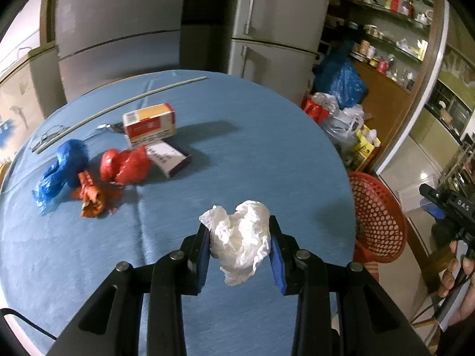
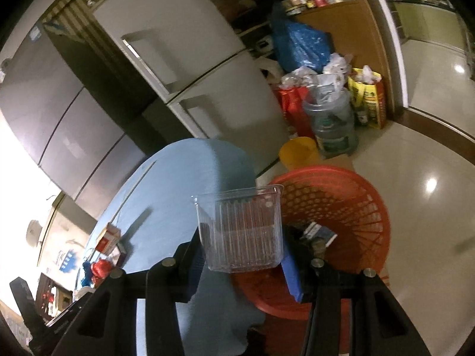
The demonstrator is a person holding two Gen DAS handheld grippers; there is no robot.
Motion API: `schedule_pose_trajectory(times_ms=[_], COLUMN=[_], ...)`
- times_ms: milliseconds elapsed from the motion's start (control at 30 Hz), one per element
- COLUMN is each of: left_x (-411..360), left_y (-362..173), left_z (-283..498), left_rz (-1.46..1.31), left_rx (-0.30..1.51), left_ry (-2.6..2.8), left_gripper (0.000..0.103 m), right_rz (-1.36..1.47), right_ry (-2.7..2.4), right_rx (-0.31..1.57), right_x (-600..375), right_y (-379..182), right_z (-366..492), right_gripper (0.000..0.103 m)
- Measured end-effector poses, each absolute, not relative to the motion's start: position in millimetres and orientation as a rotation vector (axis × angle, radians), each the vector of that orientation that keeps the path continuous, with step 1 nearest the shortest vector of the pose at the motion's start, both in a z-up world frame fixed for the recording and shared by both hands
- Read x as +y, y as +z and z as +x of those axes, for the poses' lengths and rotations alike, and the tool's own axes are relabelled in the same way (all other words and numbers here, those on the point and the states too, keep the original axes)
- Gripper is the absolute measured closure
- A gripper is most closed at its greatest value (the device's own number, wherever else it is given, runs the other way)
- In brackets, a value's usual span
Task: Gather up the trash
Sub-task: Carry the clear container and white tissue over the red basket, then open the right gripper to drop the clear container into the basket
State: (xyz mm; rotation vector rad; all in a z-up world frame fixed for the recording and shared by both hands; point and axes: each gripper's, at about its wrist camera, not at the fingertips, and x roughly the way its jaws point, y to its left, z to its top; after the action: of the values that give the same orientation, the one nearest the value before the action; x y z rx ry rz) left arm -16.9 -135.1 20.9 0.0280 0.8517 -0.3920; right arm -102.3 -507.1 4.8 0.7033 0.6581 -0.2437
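Left gripper (image 1: pixel 240 238) clamped on crumpled tissue (image 1: pixel 242 237); right gripper (image 2: pixel 242 241) clamping clear plastic tub (image 2: pixel 242 231) near red basket (image 2: pixel 356 207). Next: release over basket.

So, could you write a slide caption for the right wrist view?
Right gripper holds a clear plastic container beside the red basket, at the blue table's edge.

White letters "DAS" on the black right gripper (image 1: pixel 439 204); box labels too blurred.

Left gripper (image 1: pixel 240 238) clamped, angled downward; right gripper (image 2: pixel 242 247) likewise clamped, rolled sideways
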Motion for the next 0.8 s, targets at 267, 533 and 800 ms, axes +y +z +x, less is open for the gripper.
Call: schedule_pose_trajectory(times_ms=[267, 533, 800], left_x=[-161.5, -195.0, -228.0], left_y=[20.6, 21.9, 22.3], left_z=[-14.2, -12.2, -14.2], left_rz=[0.059, 0.086, 0.12], left_rx=[0.86, 0.865, 0.867], left_ry=[-0.437, -0.498, -0.563], left_gripper=[0.067, 0.067, 0.067], right_rz=[0.729, 0.75, 0.77], right_ry=[-0.297, -0.317, -0.333], right_rx=[0.673, 0.703, 0.74], right_x=[-530.8, -542.0, -552.9], right_y=[-9.0, -24.8, -41.9], right_z=[-111.2, -113.2, -113.0], right_gripper=[0.054, 0.054, 0.054])
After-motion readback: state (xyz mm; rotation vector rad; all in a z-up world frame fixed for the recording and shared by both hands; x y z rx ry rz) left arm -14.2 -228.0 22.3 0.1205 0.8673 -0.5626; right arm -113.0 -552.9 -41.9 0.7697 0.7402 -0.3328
